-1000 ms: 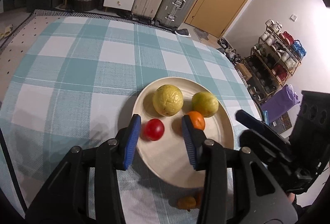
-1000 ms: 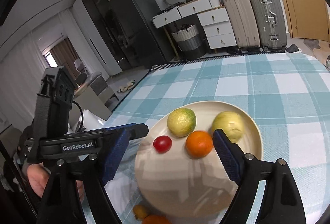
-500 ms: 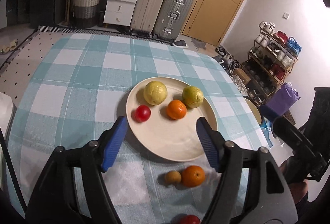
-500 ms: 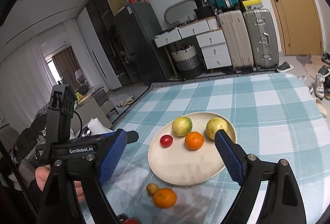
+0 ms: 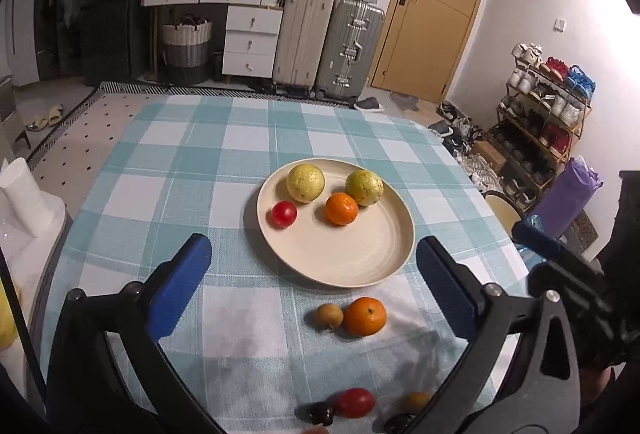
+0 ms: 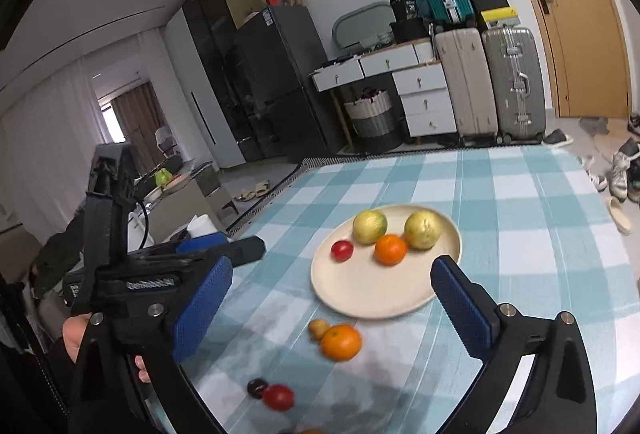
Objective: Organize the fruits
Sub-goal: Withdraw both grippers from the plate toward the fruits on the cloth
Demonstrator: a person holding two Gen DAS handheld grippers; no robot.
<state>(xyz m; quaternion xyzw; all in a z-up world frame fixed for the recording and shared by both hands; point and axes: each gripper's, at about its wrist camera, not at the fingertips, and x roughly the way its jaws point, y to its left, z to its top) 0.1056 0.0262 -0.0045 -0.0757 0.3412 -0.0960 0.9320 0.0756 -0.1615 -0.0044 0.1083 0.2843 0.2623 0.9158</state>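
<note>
A cream plate (image 5: 360, 254) (image 6: 368, 294) on the checked tablecloth holds two yellow-green fruits (image 5: 305, 182) (image 5: 364, 187), an orange (image 5: 341, 209) (image 6: 390, 249) and a red tomato (image 5: 284, 214) (image 6: 341, 250). Nearer me on the cloth lie a second orange (image 5: 365, 315) (image 6: 341, 342), a small brown fruit (image 5: 328, 316) (image 6: 319, 328), a red tomato (image 5: 355, 402) (image 6: 278, 397), a dark fruit (image 5: 322, 413) (image 6: 257, 387) and a small orange fruit (image 5: 416, 401). My left gripper (image 5: 312, 286) is open and empty, above the loose fruits. My right gripper (image 6: 332, 310) is open and empty, raised above the cloth.
The table edge drops off at left and right. A white paper roll (image 5: 20, 194) stands on a side surface at left. A shoe rack (image 5: 540, 106) is at right. Suitcases (image 5: 328, 46) and drawers stand behind the table.
Both grippers have pulled back and up from the plate. The left one has opened wide, leaving the red tomato on the plate. Loose fruits near the front edge have come into view.
</note>
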